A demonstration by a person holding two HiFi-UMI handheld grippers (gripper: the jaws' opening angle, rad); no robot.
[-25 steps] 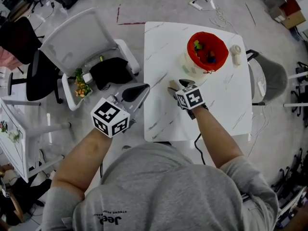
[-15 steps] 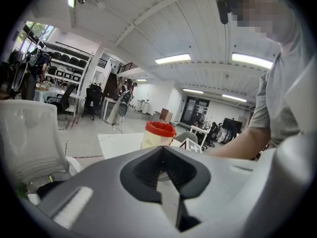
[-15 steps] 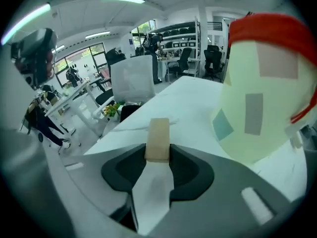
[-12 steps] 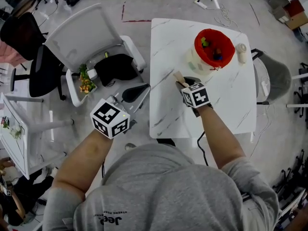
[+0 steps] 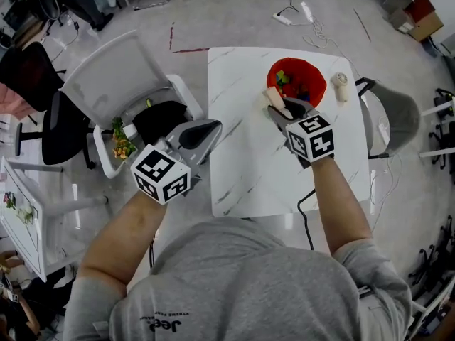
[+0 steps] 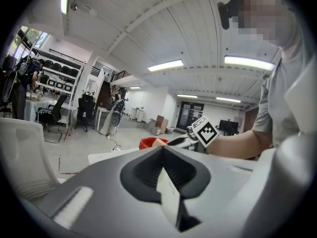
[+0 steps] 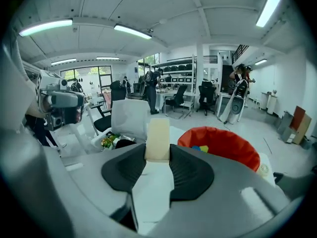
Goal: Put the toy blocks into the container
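So the right tongs (image 5: 279, 106) just closed on the pale cream, smooth rectangular wood-looking block (image 7: 158, 135). They've carried it up off the white marble-veined table (image 5: 249, 162) and it's now hanging right beside the near rim of the round red container (image 5: 318, 85) at the table's far right corner, so I'd say only the drop is left for this one. A few glossy green and blue blocks (image 5: 288, 79) already sit inside, and the left tongs (image 5: 212, 128) are pressed together on nothing, off the table's left edge.
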